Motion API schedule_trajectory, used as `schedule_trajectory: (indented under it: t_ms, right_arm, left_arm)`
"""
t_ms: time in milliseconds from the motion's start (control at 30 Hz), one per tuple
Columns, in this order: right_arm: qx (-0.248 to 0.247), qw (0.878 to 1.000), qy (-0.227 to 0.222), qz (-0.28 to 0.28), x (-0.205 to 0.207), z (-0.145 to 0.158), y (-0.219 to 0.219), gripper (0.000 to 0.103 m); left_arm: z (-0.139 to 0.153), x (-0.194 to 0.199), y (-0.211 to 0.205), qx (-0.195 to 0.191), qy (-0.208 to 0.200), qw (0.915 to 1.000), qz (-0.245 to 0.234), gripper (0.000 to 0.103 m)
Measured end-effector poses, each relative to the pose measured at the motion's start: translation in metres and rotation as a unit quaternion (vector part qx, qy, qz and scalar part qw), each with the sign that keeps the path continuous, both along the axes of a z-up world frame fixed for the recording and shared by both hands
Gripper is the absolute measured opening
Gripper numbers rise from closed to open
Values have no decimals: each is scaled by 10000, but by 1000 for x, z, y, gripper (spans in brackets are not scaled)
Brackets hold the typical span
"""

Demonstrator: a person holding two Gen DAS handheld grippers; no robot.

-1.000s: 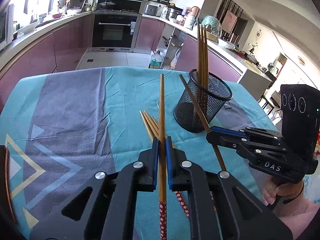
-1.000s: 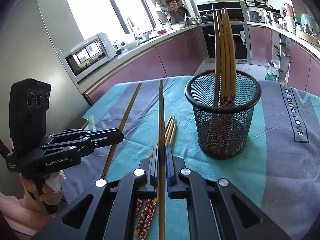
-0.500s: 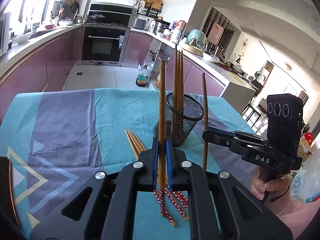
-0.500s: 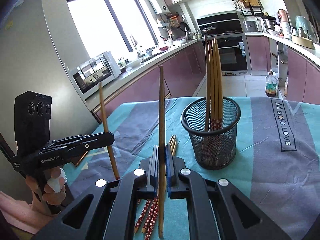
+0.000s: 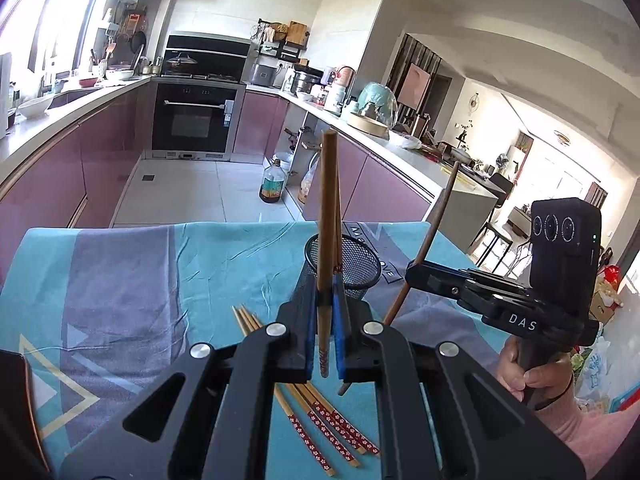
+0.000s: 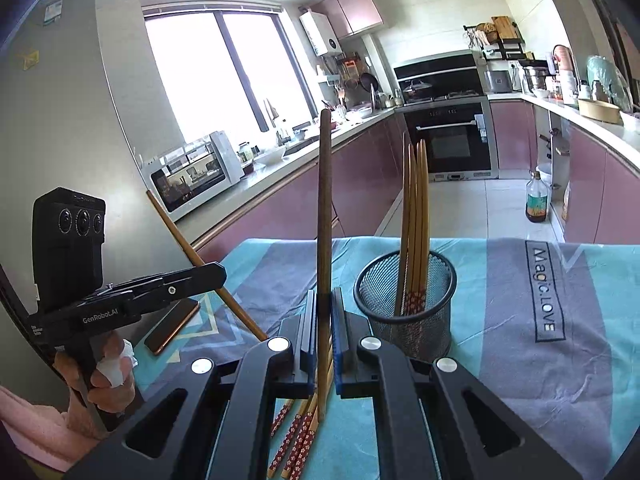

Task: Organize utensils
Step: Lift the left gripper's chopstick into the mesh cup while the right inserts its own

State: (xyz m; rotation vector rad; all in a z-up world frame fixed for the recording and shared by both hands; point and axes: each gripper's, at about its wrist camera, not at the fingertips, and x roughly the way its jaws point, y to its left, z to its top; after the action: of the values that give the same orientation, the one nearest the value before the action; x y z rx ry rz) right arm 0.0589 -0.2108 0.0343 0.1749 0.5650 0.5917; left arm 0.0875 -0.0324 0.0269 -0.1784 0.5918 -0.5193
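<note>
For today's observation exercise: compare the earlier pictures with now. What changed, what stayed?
Both grippers rose: the left gripper and right gripper lifted their brown wooden chopsticks off the table, tipping them upright. Unchanged: both grips, the black mesh cup, the loose patterned chopsticks.

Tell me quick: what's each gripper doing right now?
Left gripper: closed on one chopstick, raised clear of the table.
Right gripper: closed on a darker chopstick, near the mesh holder.

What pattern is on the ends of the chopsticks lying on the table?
Red with small white flowers on the loose chopsticks; clearest in the left wrist view.
</note>
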Motion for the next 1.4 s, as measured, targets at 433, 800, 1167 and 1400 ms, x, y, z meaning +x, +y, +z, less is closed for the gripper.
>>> schedule_trajectory:
  t_ms: [433, 800, 1167, 1400]
  right_arm:
    - [-57, 9985, -491, -219, 4, 38, -19, 5]
    - [-78, 9964, -779, -339, 14, 62, -24, 5]
    - [-220, 9939, -967, -480, 31, 77, -23, 5]
    - [-425, 9934, -869, -622, 48, 67, -18, 5]
  left_arm:
    - [33, 15, -16, 2, -301, 9993, -210, 8]
    - [58, 33, -27, -41, -526, 9982, -279, 8]
    - [73, 55, -35, -26, -667, 9976, -207, 8]
    - [63, 74, -50, 271, -480, 9983, -181, 8]
